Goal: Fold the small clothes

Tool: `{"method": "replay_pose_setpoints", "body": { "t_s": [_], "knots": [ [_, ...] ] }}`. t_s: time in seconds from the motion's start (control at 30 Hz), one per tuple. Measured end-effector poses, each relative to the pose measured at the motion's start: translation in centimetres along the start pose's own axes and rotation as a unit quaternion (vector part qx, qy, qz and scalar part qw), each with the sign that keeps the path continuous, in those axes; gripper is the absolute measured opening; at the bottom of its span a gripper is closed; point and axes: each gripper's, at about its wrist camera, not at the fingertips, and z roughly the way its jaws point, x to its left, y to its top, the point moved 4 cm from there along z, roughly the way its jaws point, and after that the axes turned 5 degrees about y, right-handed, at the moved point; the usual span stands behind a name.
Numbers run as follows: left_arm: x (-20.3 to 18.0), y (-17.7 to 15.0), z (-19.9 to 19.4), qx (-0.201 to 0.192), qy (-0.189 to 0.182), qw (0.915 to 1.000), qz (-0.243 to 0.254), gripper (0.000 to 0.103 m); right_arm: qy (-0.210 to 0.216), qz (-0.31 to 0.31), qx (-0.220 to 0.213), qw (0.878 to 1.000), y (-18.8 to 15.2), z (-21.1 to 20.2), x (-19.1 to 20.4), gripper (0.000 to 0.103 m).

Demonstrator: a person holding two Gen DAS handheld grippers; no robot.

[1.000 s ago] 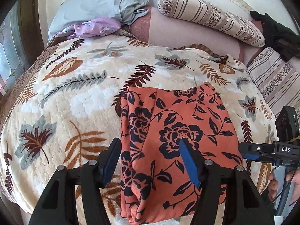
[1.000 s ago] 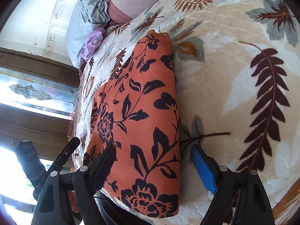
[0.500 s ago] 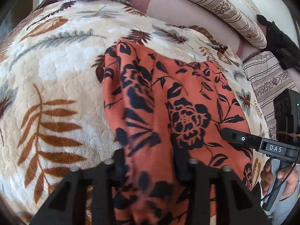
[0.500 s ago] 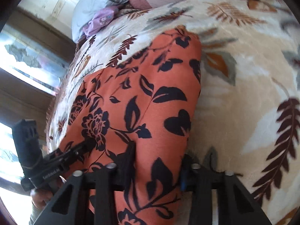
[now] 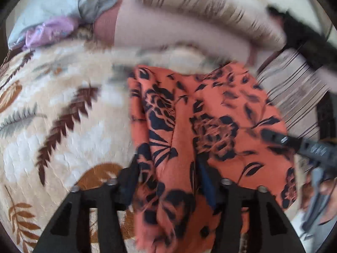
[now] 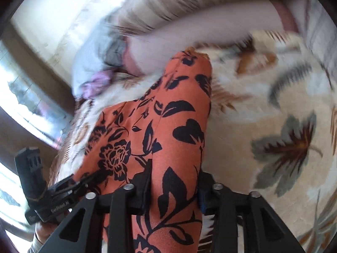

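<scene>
A bed [image 5: 63, 126] spread with a cream blanket printed in brown and grey leaves carries everything here, and at its far side lie striped bolster pillows [image 5: 210, 14], a plain pinkish pillow [image 5: 179, 35], a pale blue bundle [image 5: 63, 2] and a small lilac garment [image 5: 52, 31] that looks as if it is waiting its turn. On the blanket, near the edge closest to the person, lies the orange garment with a black floral print [image 5: 210, 116]; it is already a narrow, layered oblong, with a lengthwise fold ridge showing along its left side, so at least one fold appears done. Its near end is raised off the blanket while its far end rests flat. The left tongs [image 5: 168, 179] are pressed together on the near left corner of that garment, cloth bunched between the pads, and the right tongs [image 6: 174, 187] pinch the near right corner in the same way, the fabric running up from between them. Both views are smeared by motion. My judgement is that a crosswise fold is under way: the lifted near end has yet to be laid over the far end and released, and the lilac piece is left untouched after that.
</scene>
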Motion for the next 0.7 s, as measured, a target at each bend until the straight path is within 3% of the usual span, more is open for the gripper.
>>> {"method": "replay_pose_setpoints", "body": {
  "t_s": [0.03, 0.1, 0.13, 0.23, 0.33, 0.43, 0.47, 0.5, 0.53, 0.57, 0.7],
  "knots": [
    [0.2, -1.1, 2.0, 0.042, 0.028, 0.9987, 0.009, 0.067, -0.012, 0.037, 0.02, 0.999, -0.5, 1.2, -2.4, 0.063],
    [0.9, -2.1, 1.3, 0.021, -0.008, 0.9994, -0.026, 0.068, -0.045, 0.109, 0.048, 0.992, -2.2, 2.7, -6.7, 0.064],
    [1.2, -2.3, 0.3, 0.012, -0.004, 0.9994, -0.032, 0.068, -0.011, 0.118, 0.032, 0.992, -2.8, 2.2, -7.1, 0.064],
    [1.3, -2.5, -3.1, -0.026, 0.002, 0.9994, -0.025, 0.067, -0.031, 0.089, -0.011, 0.996, -3.2, -0.3, -5.8, 0.064],
    [0.7, -2.9, -3.9, -0.046, 0.023, 0.9987, -0.006, 0.067, 0.019, 0.044, -0.065, 0.997, -2.4, -3.3, -1.7, 0.065],
    [1.2, -4.9, 0.2, 0.021, 0.058, 0.9981, 0.007, 0.069, 0.106, 0.018, -0.055, 0.993, -2.5, -3.2, 1.5, 0.082],
    [1.5, -5.3, 0.9, 0.026, 0.049, 0.9984, -0.01, 0.071, 0.126, 0.017, -0.037, 0.991, -2.9, -1.8, 1.8, 0.084],
    [2.1, -5.4, 0.6, 0.018, 0.049, 0.9982, -0.031, 0.078, 0.109, 0.025, -0.002, 0.994, -3.7, 0.4, 1.1, 0.084],
    [2.3, -5.4, 0.1, 0.018, 0.059, 0.9973, -0.039, 0.081, 0.078, 0.043, 0.034, 0.995, -4.7, 2.3, 0.3, 0.082],
    [2.2, -5.4, -0.5, 0.017, 0.065, 0.997, -0.038, 0.081, 0.072, 0.068, 0.044, 0.994, -5.4, 3.1, -0.4, 0.081],
    [1.8, -5.9, -3.1, -0.007, 0.088, 0.996, -0.013, 0.081, 0.065, 0.037, 0.007, 0.997, -4.5, 0.4, 2.3, 0.081]
  ]
}}
